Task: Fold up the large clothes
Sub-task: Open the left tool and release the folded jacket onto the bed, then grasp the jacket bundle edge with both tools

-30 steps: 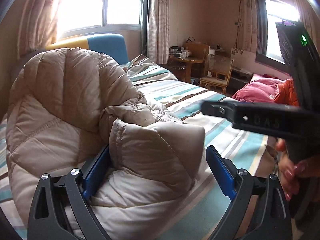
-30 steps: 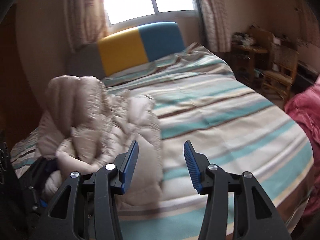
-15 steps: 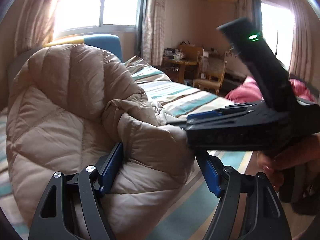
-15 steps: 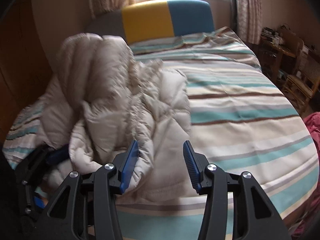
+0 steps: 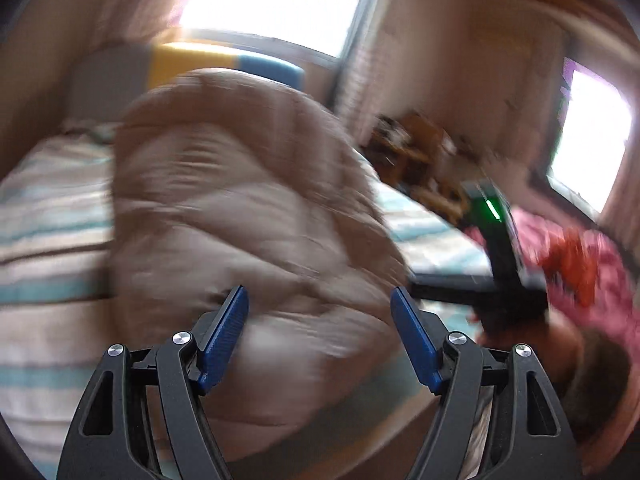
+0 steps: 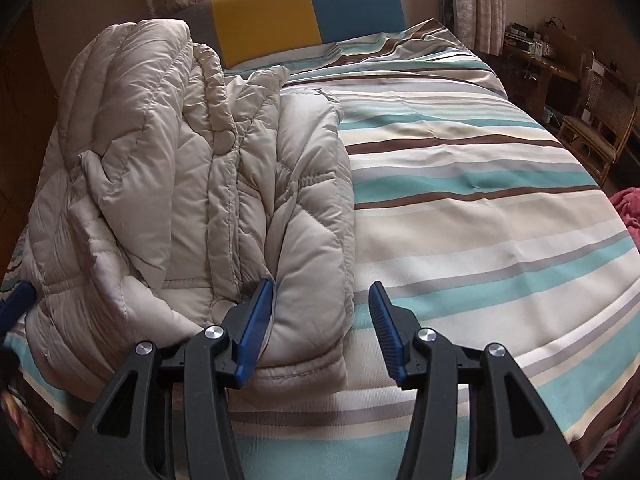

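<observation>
Striped bed [image 6: 460, 216], yellow-blue headboard [image 6: 304, 8], wooden chair [image 6: 600, 120]

Left wrist view: whole frame motion-blurred. Beige puffer jacket [image 5: 248, 216] reads as a smeared mound; quilting and edges not resolvable, its lower part hidden behind the left tool [image 5: 320, 332]. Whether the blue pads [image 5: 224, 336] touch the fabric cannot be told. Right tool [image 5: 500, 264] shows only as a dark streaked shape with a green light; its tips run behind the jacket. Desk clutter [image 5: 416, 148] past the bed unreadable. Pink-red heap [image 5: 580, 256] indistinct.

Right wrist view: jacket's left edge and the bed [image 6: 480, 208] corner fall into dark vignette. A blue pad [image 6: 16, 304] at the left margin is cut off. Small items on the shelf [image 6: 528, 46] too small to tell.
</observation>
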